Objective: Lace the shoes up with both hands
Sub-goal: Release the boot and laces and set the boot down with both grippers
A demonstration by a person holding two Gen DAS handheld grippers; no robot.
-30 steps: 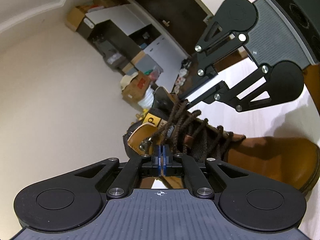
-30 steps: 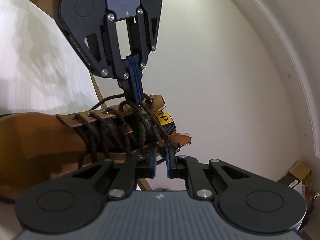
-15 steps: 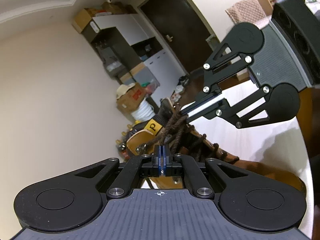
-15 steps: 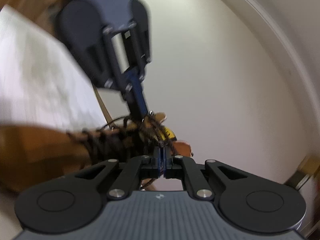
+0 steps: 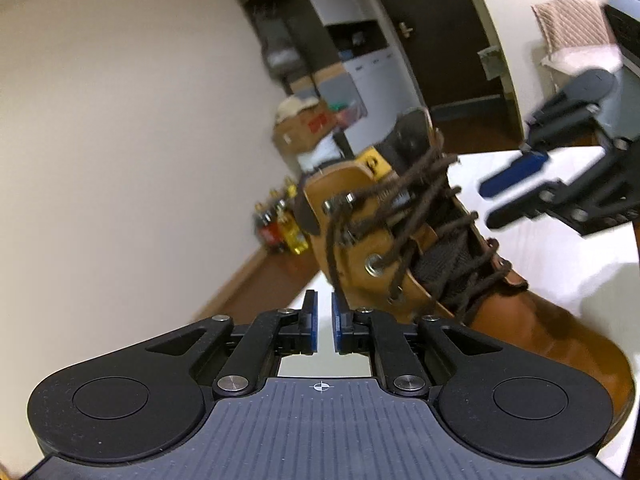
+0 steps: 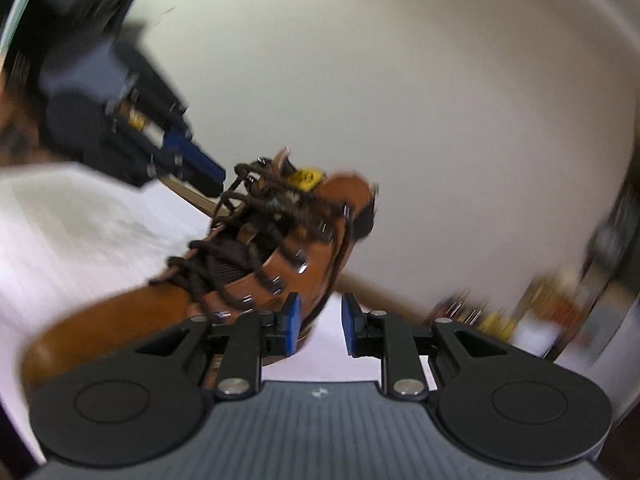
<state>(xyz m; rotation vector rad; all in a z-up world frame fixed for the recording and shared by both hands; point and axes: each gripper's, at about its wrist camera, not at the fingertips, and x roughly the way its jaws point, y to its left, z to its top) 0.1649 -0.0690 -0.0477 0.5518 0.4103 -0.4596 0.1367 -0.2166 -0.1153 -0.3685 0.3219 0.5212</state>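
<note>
Both sets of jaws have just been opening, and nothing sits between either pair: the left gripper (image 5: pixel 323 328) shows a narrow clear gap between its blue pads, the right gripper (image 6: pixel 319 325) a wider one, its left pad just in front of the boot's side but not pinching it. Beyond them stands the tan boot (image 5: pixel 516 320) on the white table (image 5: pixel 560 248), ankle end toward the table's edge, toe running inward. Its dark brown laces (image 5: pixel 404 204) cross up the tongue and round the metal hooks (image 5: pixel 338 202) near the collar, with a loose strand hanging down the near flank. By my reading the pull on the laces is finished and this is a release, hands clearing off to either side. The next move calls for finding the free ends again and pinching them cleanly, one per side, to tie off. In the way: the hooks could snag a pad, and the strands lie tangled close together. Off the table, cardboard boxes (image 5: pixel 304 128), bottles (image 5: pixel 280 228) on the floor and a dark door (image 5: pixel 432 32) stay well clear.
</note>
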